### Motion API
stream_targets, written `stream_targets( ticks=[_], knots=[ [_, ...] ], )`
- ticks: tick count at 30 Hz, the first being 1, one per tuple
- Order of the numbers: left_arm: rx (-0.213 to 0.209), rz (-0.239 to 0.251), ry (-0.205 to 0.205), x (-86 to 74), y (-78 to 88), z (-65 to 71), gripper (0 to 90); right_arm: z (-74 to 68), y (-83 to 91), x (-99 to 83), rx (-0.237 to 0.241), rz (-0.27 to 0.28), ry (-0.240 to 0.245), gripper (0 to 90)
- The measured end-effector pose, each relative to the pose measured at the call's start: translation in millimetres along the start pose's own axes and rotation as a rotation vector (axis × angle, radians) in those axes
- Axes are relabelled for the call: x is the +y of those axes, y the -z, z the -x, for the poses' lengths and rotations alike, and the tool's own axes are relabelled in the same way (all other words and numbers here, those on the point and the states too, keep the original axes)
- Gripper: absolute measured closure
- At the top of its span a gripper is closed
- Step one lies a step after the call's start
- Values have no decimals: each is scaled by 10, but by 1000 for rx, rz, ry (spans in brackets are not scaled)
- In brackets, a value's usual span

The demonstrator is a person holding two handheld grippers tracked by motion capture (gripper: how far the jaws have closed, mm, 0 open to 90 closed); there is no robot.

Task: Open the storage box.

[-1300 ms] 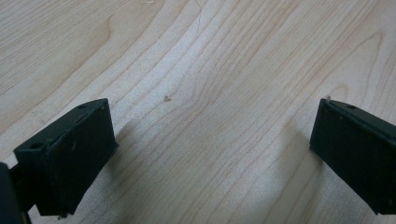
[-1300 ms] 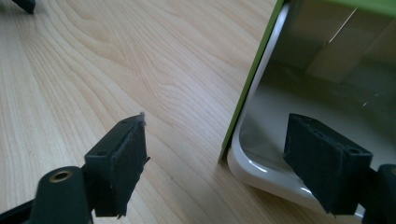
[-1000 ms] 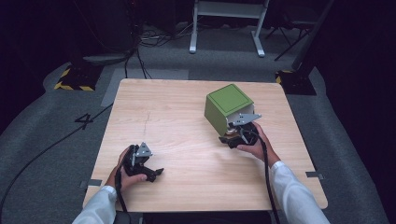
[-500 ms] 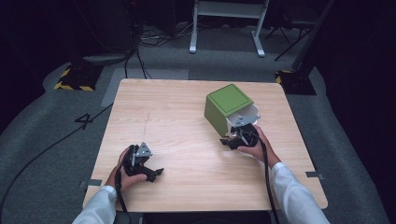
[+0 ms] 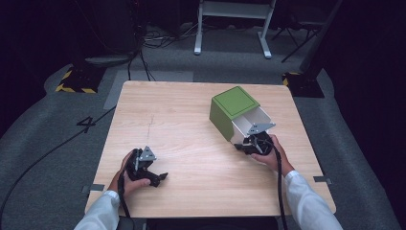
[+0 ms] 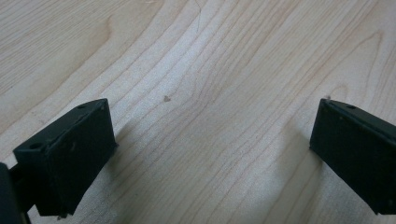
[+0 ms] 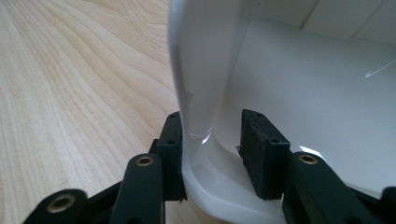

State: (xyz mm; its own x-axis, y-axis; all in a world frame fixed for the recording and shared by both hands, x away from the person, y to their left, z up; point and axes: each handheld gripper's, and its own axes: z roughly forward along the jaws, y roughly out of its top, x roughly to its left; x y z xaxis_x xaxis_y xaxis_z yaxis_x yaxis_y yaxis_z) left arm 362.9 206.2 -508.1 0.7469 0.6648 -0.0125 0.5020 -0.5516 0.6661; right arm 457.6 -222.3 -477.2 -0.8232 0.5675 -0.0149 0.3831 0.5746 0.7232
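Observation:
A green bin (image 5: 234, 102) with a white inside (image 5: 249, 122) lies on its side at the right of the wooden table (image 5: 191, 120), its opening facing the person. My right gripper (image 5: 249, 143) is at the opening's near left rim. In the right gripper view its jaws straddle the bin's white side wall (image 7: 201, 84). The outer pad (image 7: 170, 144) touches the wall and the inner pad (image 7: 261, 149) stands a little off it. The right gripper (image 7: 210, 154) has just been closing. My left gripper (image 5: 158, 178) rests on the table near the front left, open (image 6: 212, 154) over bare wood.
Behind the table a white metal stand (image 5: 233, 19) and loose cables (image 5: 143, 43) sit on the grey floor. A base marked with yellow-black tape (image 5: 76, 81) stands at the back left. The person's hands and white sleeves reach in over the front edge.
The right gripper has slid forward and down onto the bin's rim, and its jaws have narrowed around the white wall. The left gripper has stayed in place.

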Motion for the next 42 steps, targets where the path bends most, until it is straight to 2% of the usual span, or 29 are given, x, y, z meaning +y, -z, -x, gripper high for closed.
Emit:
stream_targets(
  ticks=[7, 16, 42],
  knots=[
    [0, 0, 0, 0, 0, 0, 2, -81, 73, -60, 16, -8, 3, 661],
    [0, 0, 0, 0, 0, 0, 2, -91, 121, -145, 13, -15, 6, 695],
    [0, 0, -1, 0, 0, 0, 2, -197, 148, -178, 6, -48, 21, 745]
  ],
)
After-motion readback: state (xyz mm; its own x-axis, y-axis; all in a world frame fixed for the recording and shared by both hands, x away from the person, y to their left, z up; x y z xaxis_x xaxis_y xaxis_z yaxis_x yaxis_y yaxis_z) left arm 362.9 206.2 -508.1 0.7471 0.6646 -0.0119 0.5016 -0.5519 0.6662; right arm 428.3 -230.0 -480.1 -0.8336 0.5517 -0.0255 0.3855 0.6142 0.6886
